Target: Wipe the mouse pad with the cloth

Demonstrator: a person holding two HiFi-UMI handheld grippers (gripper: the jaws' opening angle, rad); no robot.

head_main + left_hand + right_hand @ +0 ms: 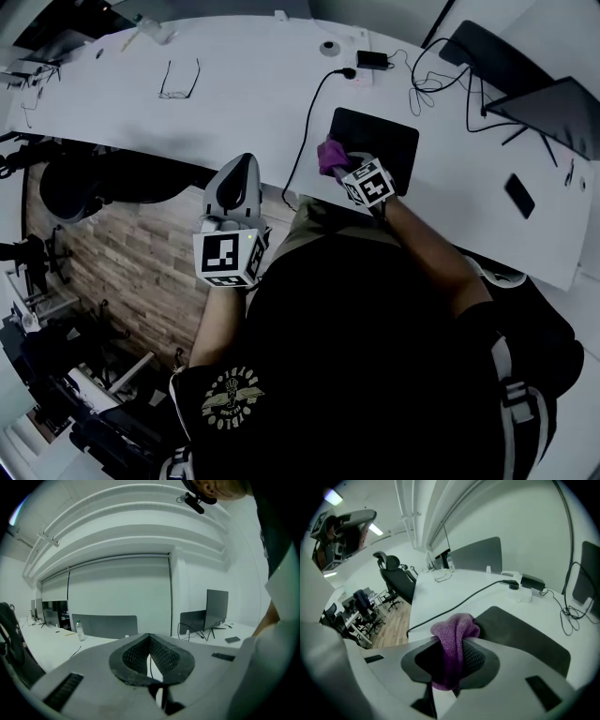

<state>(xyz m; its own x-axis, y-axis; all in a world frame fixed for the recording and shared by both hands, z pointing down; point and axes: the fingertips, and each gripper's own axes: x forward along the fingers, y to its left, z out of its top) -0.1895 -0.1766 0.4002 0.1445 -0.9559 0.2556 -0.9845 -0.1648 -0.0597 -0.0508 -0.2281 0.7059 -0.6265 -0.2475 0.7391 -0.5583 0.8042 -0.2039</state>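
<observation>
Right of centre in the head view, the right gripper (337,161) has its jaws clamped on the purple cloth (454,632) — bunched at the lower-left corner of the black mouse pad (380,139). Centre-left, the left gripper (150,656) — jaws pressed together, empty.

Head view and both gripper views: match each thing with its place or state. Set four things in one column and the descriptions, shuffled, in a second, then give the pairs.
Column 1
1. cloth
2. mouse pad
3. left gripper
4. eyeglasses

Column 2
a. lying far back on the white desk
b. shut, holding nothing
c. clamped in the right gripper
d. dark, flat on the desk near its front edge

Pairs: 1-c, 2-d, 3-b, 4-a.
</observation>
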